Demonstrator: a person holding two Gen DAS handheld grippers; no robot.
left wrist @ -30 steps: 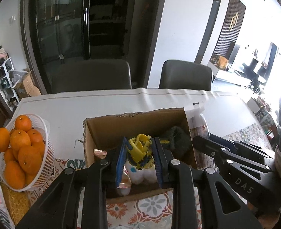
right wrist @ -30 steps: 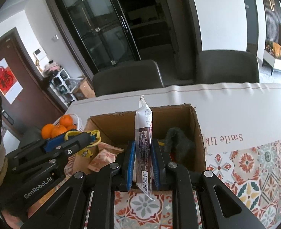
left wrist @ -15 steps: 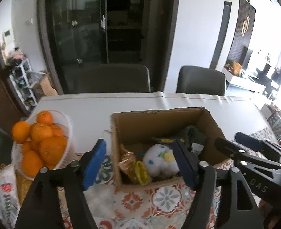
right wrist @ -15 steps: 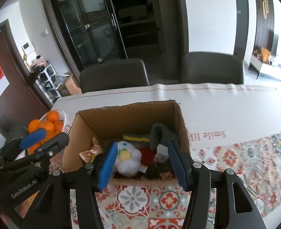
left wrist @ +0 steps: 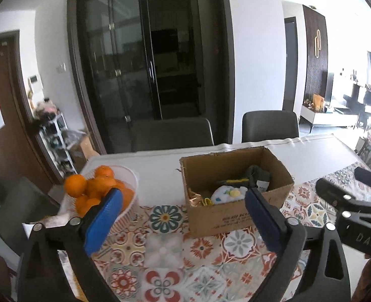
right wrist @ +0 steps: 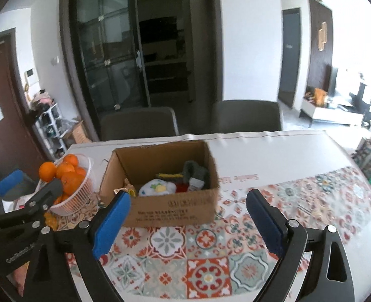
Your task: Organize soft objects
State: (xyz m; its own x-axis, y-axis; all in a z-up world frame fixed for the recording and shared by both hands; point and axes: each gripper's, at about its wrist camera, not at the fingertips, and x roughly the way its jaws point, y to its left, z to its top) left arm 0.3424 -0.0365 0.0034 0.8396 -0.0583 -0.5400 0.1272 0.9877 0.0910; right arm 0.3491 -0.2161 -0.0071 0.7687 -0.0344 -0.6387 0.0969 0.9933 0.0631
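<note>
While both grippers hang over the table (left wrist: 160, 166), we note the large items first. Its patterned tile cloth (right wrist: 205, 259) covers the near part; a plain white sheet covers the far part. Two dark chairs (left wrist: 171, 134) stand at the far edge.

We record the cardboard box (left wrist: 225, 216) standing on the seam between cloth and white sheet, top open. A white basket of oranges (left wrist: 97, 188) stands to its left, near but apart from it.

Left gripper (left wrist: 183, 216): jaws have just been opening and now stand wide apart. Nothing lies between the blue pads (left wrist: 103, 220); they touch nothing. In its own view the box shows between and beyond the pads, well apart from them.

Right gripper (right wrist: 188, 221): jaws likewise have just been opening, now spread wide and empty. The box sits beyond the fingertips, nearer the left pad in that view.

Contents of the box, as far as we can make out: a white plush toy (right wrist: 156, 188) with yellow and blue marks, near the front wall; a dark green-grey soft item (right wrist: 195, 171) toward the right rear; a crinkled golden wrapper (right wrist: 125, 190) at the front left; something red (right wrist: 183, 187) beside the plush. Smaller items are too blurred to name.
</note>
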